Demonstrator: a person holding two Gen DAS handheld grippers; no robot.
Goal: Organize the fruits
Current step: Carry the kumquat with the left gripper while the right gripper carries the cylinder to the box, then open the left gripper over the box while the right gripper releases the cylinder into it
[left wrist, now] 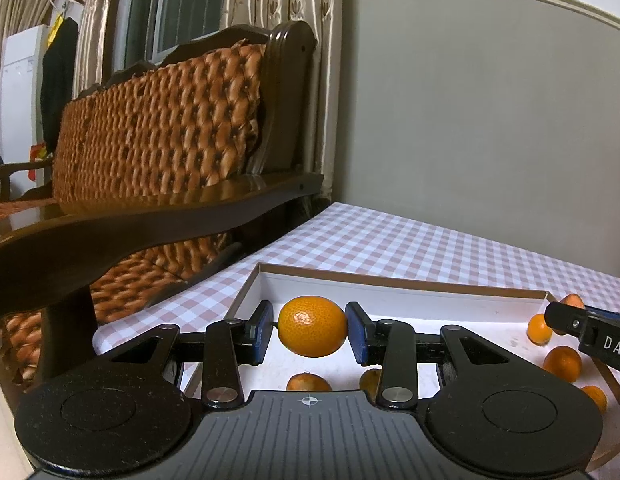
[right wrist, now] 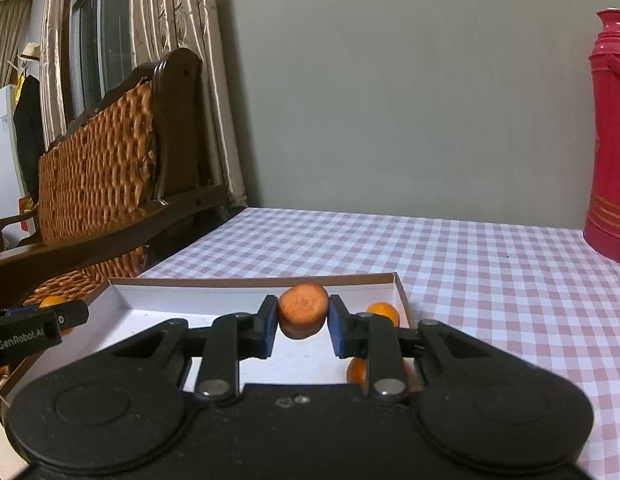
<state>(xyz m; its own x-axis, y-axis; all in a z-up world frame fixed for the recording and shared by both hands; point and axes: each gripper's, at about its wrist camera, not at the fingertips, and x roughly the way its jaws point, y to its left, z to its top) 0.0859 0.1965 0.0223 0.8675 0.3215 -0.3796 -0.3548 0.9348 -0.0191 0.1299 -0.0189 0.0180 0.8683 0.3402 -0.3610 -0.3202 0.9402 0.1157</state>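
Observation:
My left gripper (left wrist: 312, 330) is shut on a small orange (left wrist: 312, 325) and holds it above the white tray (left wrist: 390, 300). My right gripper (right wrist: 303, 316) is shut on a carrot chunk (right wrist: 303, 310), also above the tray (right wrist: 190, 294). Several small oranges (left wrist: 562, 363) lie in the tray at the right, and two more (left wrist: 308, 382) show below the left gripper. Other oranges (right wrist: 384, 312) sit behind my right finger. The right gripper shows at the right edge of the left wrist view (left wrist: 582, 326); the left gripper shows at the left edge of the right wrist view (right wrist: 42, 326).
The tray sits on a table with a pink checked cloth (right wrist: 470, 264). A red thermos (right wrist: 612, 140) stands at the back right. A wooden bench with quilted orange cushions (left wrist: 150, 128) stands close to the table's left side. A grey wall is behind.

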